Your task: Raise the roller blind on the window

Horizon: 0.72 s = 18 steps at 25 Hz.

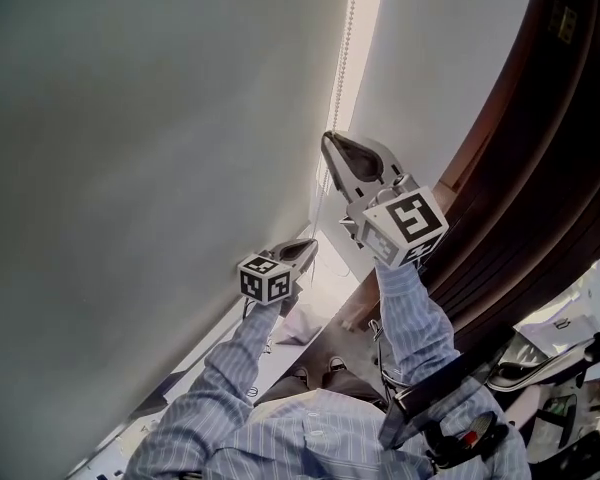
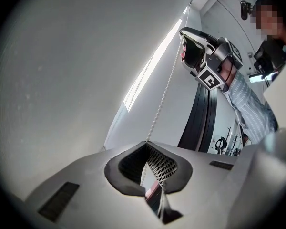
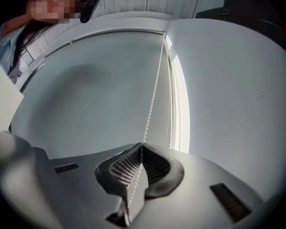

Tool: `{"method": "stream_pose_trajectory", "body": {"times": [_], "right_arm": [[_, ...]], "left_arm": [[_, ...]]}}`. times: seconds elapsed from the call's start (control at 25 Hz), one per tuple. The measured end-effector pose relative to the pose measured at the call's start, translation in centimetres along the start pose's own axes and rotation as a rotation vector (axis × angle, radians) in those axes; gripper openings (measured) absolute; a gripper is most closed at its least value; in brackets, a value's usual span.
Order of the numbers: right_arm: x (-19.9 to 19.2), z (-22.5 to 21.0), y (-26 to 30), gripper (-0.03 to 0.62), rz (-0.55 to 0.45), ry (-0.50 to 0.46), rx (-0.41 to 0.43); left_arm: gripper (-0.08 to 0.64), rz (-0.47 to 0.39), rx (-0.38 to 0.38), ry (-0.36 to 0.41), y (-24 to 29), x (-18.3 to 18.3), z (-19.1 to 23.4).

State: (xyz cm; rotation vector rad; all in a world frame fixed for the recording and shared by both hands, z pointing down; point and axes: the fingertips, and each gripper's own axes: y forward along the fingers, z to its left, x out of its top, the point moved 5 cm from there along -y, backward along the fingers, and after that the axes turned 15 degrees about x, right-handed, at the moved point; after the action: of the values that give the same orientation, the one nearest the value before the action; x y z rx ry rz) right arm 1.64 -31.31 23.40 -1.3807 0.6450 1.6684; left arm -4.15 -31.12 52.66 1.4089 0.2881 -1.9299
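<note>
Right gripper view: right gripper [image 3: 142, 145] clamped on the bead chain [image 3: 153, 99], lower centre.
Left gripper view: left gripper [image 2: 146, 143] pinched shut on seemingly the same chain.
Chain handling: light, limp, slippery; grip between beads and pull straight.
Blind: roller blind [image 1: 130, 168] fills the left of the head view.
Hidden: the blind's bottom edge and the chain's lower loop.

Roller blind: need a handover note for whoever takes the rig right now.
Left gripper: shut on the bead chain, low on the strand.
Right gripper: shut on the same strand, higher up than the left.
Roller blind: hangs down in every view; only a bright strip of window shows at its edge, beside the chain.
Done: both grips set; no sign the blind is raised.
Left: probably work the strand hand over hand until the blind is up.
</note>
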Motion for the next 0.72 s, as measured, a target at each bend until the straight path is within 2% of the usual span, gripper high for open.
{"method": "stream_pose_trajectory", "body": {"times": [0.16, 0.32, 0.56, 0.6, 0.68, 0.72], "right_arm": [[-0.6, 0.5, -0.1, 0.008, -0.01, -0.004, -0.045], [-2.8, 0.2, -0.5, 0.008, 0.046, 0.018, -0.08], [-10.3, 1.8, -1.9, 0.008, 0.183, 0.083, -0.124], [-11.8, 2.3, -2.2, 0.008, 0.203, 0.093, -0.133], [-14.4, 3.1, -2.9, 0.008, 0.24, 0.116, -0.146], [-15.4, 3.3, -3.1, 0.008, 0.252, 0.126, -0.15]], "left_arm": [[0.005, 0.006, -0.004, -0.01, 0.4, -0.7, 0.1], [0.005, 0.059, 0.007, -0.013, 1.1, -2.7, 0.4], [0.005, 0.276, 0.056, 0.02, 1.7, -10.0, 2.2], [0.005, 0.303, 0.063, 0.046, 1.4, -11.2, 2.4], [0.006, 0.311, 0.06, 0.106, 0.4, -12.5, 2.2], [0.006, 0.289, 0.051, 0.119, -0.2, -12.4, 1.7]]}}
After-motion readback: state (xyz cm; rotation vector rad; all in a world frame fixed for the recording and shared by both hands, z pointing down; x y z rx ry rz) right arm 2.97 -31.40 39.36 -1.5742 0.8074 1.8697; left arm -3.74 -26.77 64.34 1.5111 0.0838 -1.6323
